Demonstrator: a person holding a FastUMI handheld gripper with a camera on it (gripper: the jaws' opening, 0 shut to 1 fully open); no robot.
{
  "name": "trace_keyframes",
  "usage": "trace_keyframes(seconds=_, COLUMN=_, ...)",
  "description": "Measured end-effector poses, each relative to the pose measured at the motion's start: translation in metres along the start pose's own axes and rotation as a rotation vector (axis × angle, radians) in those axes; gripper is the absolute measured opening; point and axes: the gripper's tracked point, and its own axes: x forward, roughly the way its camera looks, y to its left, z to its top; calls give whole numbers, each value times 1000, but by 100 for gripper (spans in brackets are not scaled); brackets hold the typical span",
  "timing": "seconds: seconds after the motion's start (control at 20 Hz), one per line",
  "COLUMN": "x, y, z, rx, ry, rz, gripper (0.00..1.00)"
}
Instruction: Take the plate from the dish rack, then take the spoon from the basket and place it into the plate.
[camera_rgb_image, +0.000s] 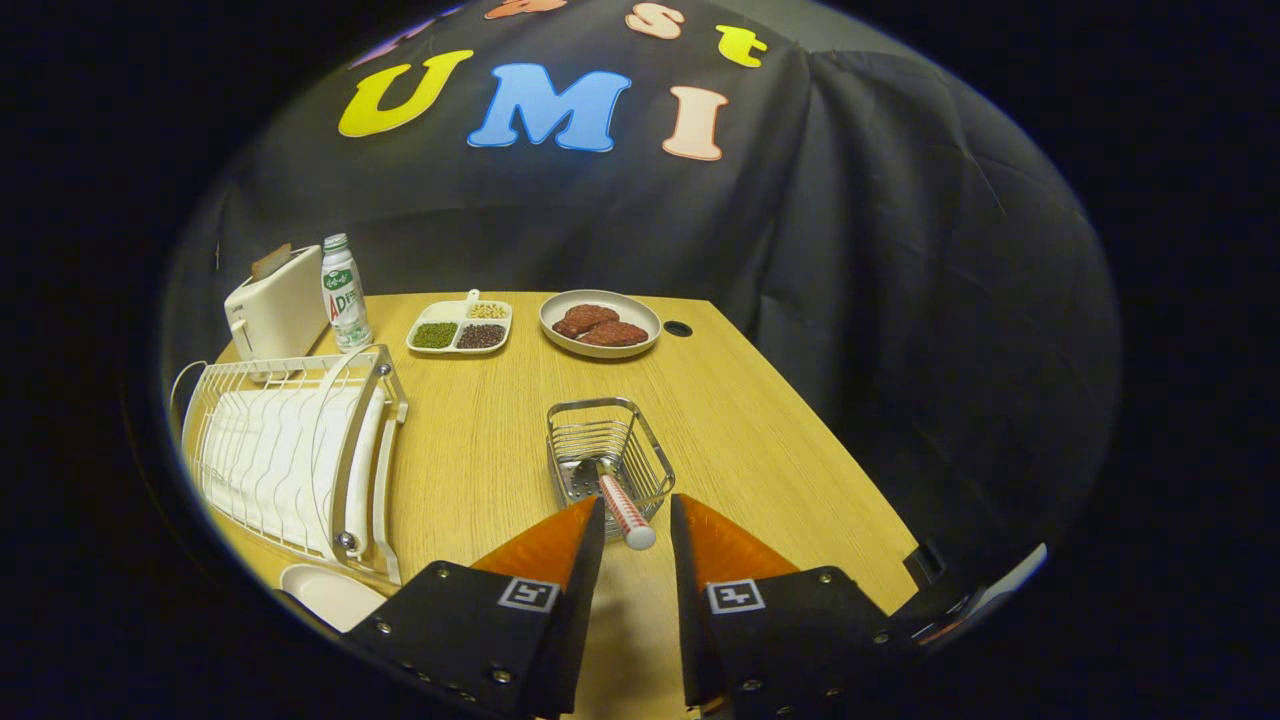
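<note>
A wire basket stands on the wooden table, just ahead of my fingers. The spoon lies in it, bowl end down inside, its red-and-white patterned handle leaning out over the near rim toward me. My gripper is open, and the handle's end sits in the gap between the two fingertips without either one pressing on it. A white plate lies flat on the table to the left of my left finger, beside the near corner of the white dish rack.
Behind the rack stand a white toaster and a small bottle. A divided tray of beans and a dish holding two brown patties sit at the far edge. The table's right edge runs close to the basket's right.
</note>
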Motion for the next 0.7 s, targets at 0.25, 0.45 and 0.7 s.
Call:
trace_keyframes(seconds=0.25, x=-6, y=10, z=6, rx=-17, ry=-14, rz=28, gripper=20)
trace_keyframes(seconds=0.45, x=-6, y=18, z=7, rx=-43, ry=-17, rz=66, gripper=5)
trace_keyframes(seconds=0.7, x=-23, y=14, z=21, rx=-46, ry=-54, rz=56, gripper=5)
